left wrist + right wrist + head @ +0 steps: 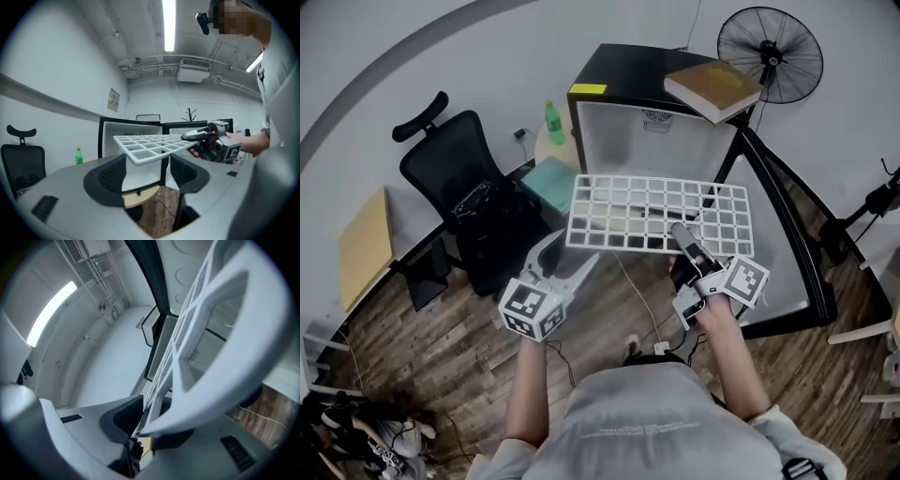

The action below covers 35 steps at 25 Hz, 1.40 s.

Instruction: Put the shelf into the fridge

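There's the white plastic grid shelf (661,216), flat in the air, right at the mouth of the small black fridge (609,75), its door (773,272) swung open at the right. The right gripper (682,236) is clenched on the near edge and seems to be carrying it. The left gripper (577,249) has its jaws released, with the near-left corner loose between them, steadying it, I'd guess. The long axis runs left to right and the far edge points into the cabinet, squared up to slide in.

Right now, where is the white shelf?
In the head view the white shelf is at the centre, held about level in front of the open fridge. The right gripper is clamped on its near edge.
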Each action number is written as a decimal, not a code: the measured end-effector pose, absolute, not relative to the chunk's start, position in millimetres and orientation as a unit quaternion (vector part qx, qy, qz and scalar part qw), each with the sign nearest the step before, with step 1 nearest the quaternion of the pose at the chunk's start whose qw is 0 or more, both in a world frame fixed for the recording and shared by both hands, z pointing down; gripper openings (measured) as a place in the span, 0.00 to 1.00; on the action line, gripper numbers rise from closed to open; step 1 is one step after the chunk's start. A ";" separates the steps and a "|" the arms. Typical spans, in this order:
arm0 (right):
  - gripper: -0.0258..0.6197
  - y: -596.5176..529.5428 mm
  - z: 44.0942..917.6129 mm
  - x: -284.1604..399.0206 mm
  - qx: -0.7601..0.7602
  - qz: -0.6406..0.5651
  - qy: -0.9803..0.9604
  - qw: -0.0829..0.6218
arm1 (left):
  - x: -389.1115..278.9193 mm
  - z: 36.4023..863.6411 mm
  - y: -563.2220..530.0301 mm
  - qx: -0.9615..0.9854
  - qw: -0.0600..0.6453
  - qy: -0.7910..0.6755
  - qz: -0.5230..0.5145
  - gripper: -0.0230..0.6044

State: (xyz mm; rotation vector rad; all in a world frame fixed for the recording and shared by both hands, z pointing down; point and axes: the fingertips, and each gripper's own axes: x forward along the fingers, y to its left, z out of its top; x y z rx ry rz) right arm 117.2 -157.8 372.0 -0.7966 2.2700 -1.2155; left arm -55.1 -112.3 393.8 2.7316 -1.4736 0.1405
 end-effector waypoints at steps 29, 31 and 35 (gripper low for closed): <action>0.14 -251.1 393.6 77.9 -0.411 -0.423 0.772 0.235 | -102.8 418.6 -245.3 0.919 0.060 -0.381 0.077 0.51; 0.14 -255.6 396.4 76.5 -0.420 -0.427 0.765 0.237 | -104.8 419.5 -252.4 0.921 0.061 -0.376 0.078 0.51; 0.14 -265.3 395.6 72.4 -0.424 -0.420 0.764 0.244 | -107.3 420.9 -265.0 0.924 0.062 -0.369 0.080 0.51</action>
